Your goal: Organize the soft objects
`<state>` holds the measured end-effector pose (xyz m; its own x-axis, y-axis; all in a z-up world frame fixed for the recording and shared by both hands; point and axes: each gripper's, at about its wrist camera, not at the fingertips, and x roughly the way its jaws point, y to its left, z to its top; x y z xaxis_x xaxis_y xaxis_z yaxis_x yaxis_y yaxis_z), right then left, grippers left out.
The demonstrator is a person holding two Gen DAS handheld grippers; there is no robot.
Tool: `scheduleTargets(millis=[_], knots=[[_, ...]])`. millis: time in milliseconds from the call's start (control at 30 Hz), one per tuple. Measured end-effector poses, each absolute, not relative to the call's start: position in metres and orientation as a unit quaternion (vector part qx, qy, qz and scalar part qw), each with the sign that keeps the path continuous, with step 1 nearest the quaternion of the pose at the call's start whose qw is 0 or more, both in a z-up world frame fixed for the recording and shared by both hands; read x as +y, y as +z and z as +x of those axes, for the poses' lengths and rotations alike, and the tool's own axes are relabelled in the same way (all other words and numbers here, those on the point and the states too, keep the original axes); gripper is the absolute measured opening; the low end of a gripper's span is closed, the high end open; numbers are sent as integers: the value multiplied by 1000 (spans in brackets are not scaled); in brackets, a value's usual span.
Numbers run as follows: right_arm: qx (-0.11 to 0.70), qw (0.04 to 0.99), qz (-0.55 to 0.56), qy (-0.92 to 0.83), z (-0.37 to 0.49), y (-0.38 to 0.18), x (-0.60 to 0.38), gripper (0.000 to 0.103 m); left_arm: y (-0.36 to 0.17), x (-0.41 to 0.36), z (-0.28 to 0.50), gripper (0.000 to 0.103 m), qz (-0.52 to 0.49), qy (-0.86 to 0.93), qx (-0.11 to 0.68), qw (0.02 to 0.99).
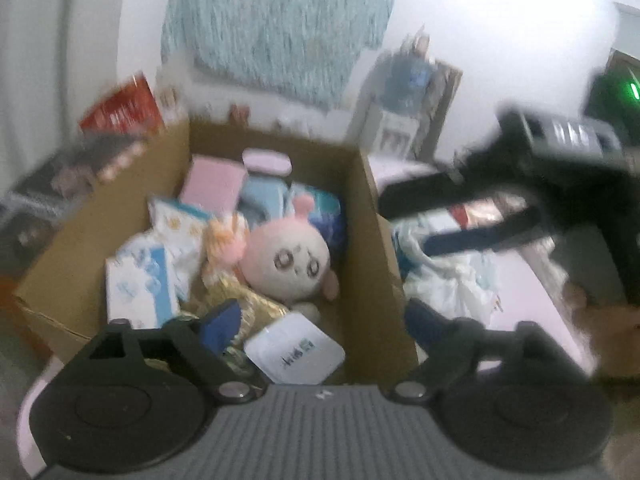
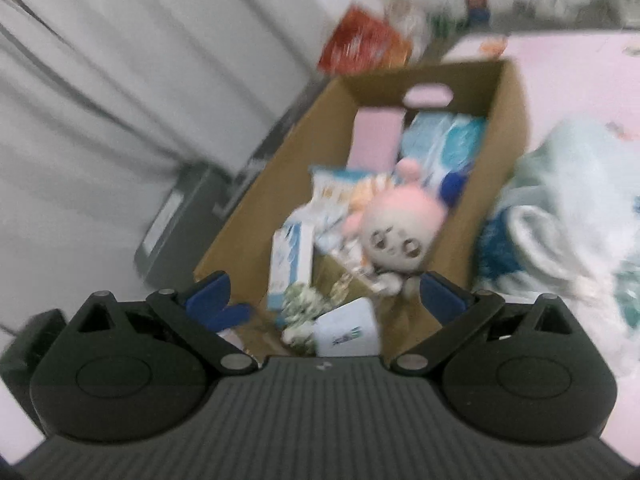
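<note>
Two grippers hover over one cardboard box (image 1: 372, 248), which sits on a pink bed surface (image 2: 580, 80) next to a heap of pale blue-white bedding (image 2: 568, 200). Grey curtain folds (image 2: 100, 80) hang on the far side of the box in the right wrist view. Both pictures are blurred, so fine print cannot be read.

Inside the box, near its right wall, lies a pink plush doll (image 1: 288, 258) with a round face and big dark eyes, face up on top of the other contents. Beside it are a blue-and-white tissue pack (image 1: 138, 284), a pink flat box (image 1: 212, 186) leaning at the far end, and a small white packet (image 1: 294, 348) at the near end. Crinkled gold wrapping (image 1: 244, 304) shows under the doll.

The left gripper (image 1: 320, 320) has its jaws spread wide with nothing between them, above the near end of the box. The right gripper (image 2: 328, 296) is likewise spread apart and empty; in the left wrist view it reaches in from the right, over the bedding.
</note>
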<state>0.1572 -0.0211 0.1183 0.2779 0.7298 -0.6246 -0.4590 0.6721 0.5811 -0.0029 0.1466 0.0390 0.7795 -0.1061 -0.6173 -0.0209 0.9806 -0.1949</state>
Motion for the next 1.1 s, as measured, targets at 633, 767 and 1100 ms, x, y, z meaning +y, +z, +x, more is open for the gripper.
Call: scheduleTargets(millis=[633,767,1100], knots=[[261,959,-8,114,9,108,-86,102,55,96,-66,103,-5,22,228,973],[224,971,-18,80,-5,117,-89,102,53,84,-70,103,26,45,215,975],[215,975,18,48,-19,122,-101,102,49,95,-71,103,8,83,230,970]])
